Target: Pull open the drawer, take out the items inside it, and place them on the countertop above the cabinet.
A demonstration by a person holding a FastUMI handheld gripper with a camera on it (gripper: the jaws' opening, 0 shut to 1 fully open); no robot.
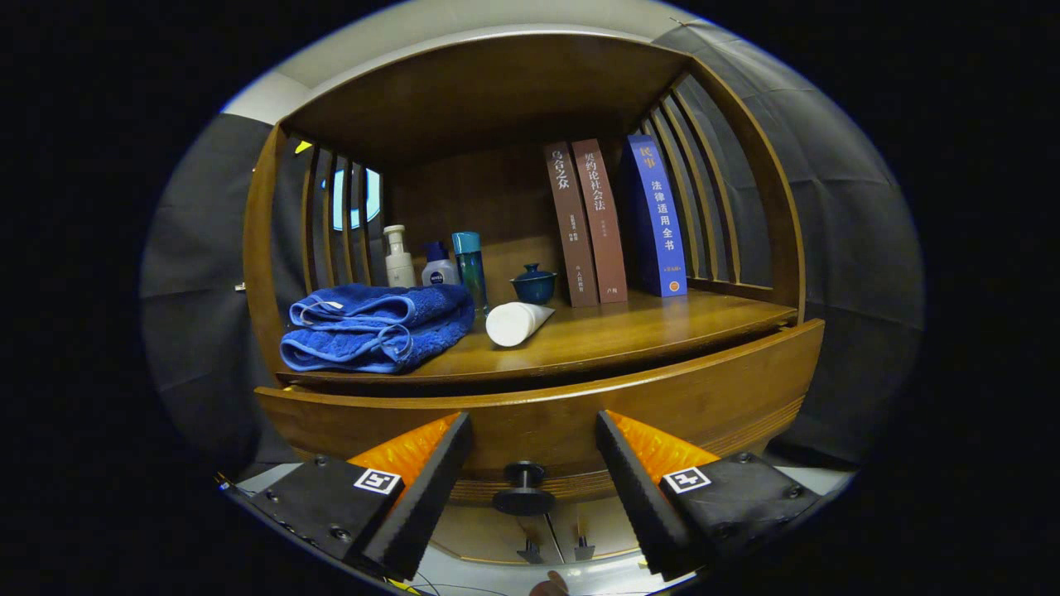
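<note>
Wooden countertop (pixel 646 327) above, drawer (pixel 704 397) knob (pixel 524 488) between gripper (pixel 534 472) jaws, spread apart

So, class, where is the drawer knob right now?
In the gripper view, the drawer knob sits on the drawer front, between the open hand-held gripper's fingers.

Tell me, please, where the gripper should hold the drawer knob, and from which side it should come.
Grip the drawer knob on its thin stem, behind the round cap, coming straight at the drawer front. The gripper is open, its fingers either side of the knob; the wider cap should keep them from slipping off when pulling.
</note>
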